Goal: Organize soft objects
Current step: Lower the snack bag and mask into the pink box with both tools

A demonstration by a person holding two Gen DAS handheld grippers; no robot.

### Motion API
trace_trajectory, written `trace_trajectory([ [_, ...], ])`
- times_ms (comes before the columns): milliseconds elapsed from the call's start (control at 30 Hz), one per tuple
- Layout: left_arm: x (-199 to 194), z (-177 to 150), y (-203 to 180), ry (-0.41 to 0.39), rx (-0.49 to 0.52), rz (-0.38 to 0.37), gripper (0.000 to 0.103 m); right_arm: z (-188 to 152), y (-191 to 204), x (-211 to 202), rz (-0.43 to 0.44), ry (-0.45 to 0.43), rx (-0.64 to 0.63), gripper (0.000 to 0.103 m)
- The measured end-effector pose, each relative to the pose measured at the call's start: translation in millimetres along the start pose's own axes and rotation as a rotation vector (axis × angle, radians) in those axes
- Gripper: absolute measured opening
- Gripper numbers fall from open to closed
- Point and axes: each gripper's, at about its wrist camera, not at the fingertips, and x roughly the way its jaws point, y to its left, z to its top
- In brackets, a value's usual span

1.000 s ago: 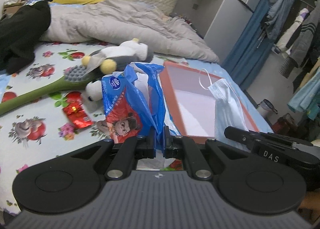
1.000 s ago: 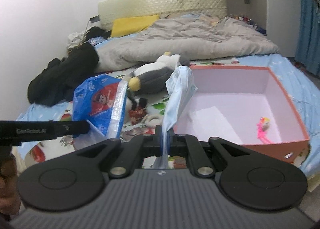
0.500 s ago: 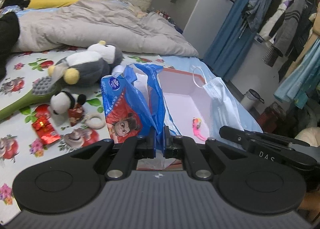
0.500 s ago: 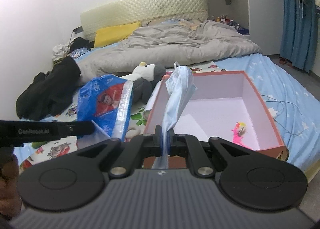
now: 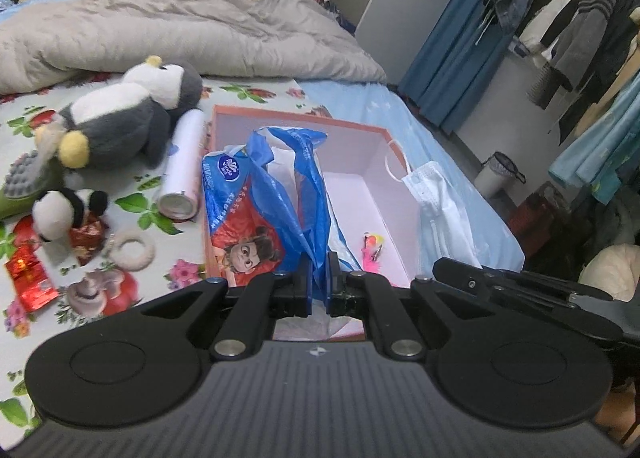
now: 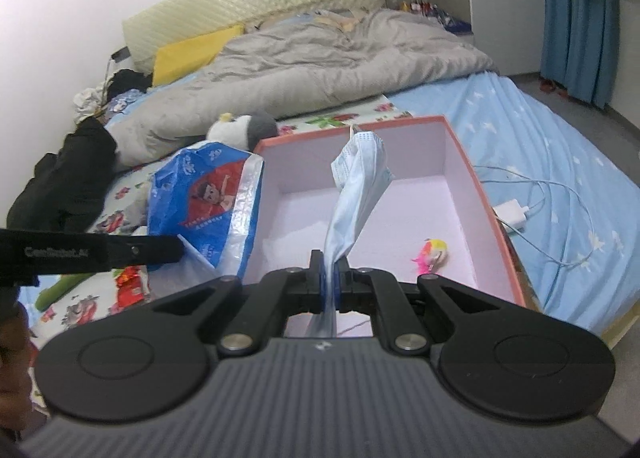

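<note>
Bedding with a fruit print fills the left wrist view: left gripper [image 5: 319, 285] pinches the blue tissue pack [image 5: 262, 210] above the pink box [image 5: 362, 130], penguin plush [image 5: 128, 114] alongside

Right wrist view: right gripper [image 6: 329, 287] clamps the face mask [image 6: 354, 186] over the box; only here, a charger [image 6: 512, 214]. Likely next: lower, release both

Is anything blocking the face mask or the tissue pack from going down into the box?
Nothing visible. The box is open-topped, its floor bare except for a small pink toy near one wall. The right tool holds the face mask above it; the left tool holds the tissue pack over its near edge.
</note>
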Motion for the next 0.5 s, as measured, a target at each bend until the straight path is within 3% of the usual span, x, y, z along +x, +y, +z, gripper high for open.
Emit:
trace_trajectory([
  [500,132,42,-12,0.135,0.008,0.043,0.007,13,-65,82,-0.004,0.109,0.060,0.010],
])
